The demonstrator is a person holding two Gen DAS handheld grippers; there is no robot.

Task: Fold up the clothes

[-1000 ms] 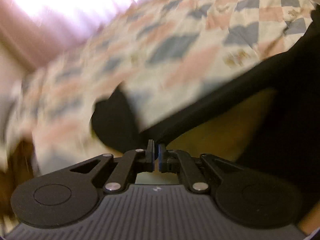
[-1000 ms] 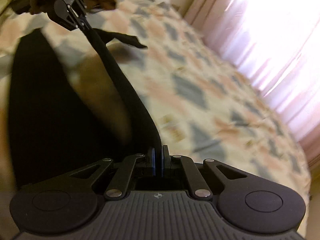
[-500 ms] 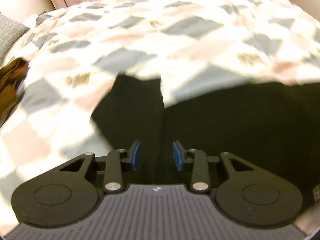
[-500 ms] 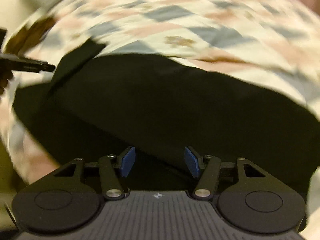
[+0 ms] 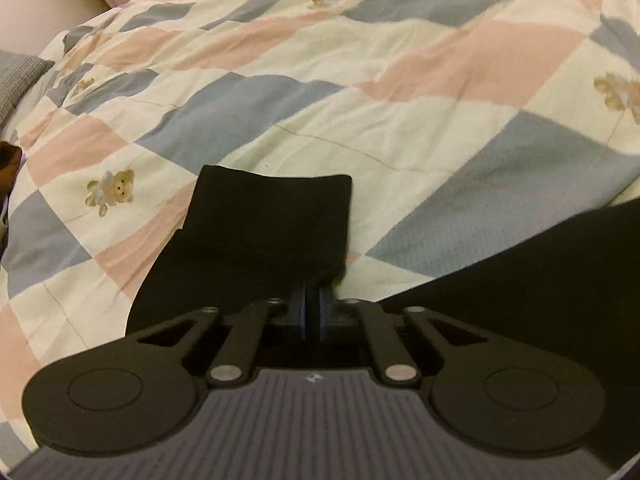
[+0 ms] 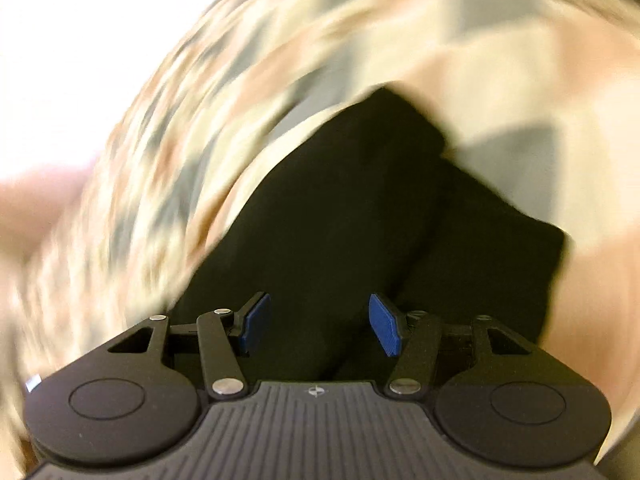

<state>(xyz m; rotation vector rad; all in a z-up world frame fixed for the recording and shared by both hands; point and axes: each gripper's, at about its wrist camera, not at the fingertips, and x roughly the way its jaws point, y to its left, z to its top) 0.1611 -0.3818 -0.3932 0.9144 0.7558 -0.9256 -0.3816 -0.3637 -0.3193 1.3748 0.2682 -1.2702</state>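
The black fabric garment [image 5: 264, 240] lies on the bed's quilt of cream, pink and grey-blue diamond patches [image 5: 400, 92], one sleeve-like end stretched flat ahead. The left gripper [image 5: 313, 304] has its fingers pressed together on the garment's near edge. The right gripper [image 6: 318, 322] hangs over the dark cloth, blue-padded fingers [image 6: 384, 324] wide apart — its view badly blurred.

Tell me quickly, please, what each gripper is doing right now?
Left gripper: closed on the black garment.
Right gripper: open, holding nothing.
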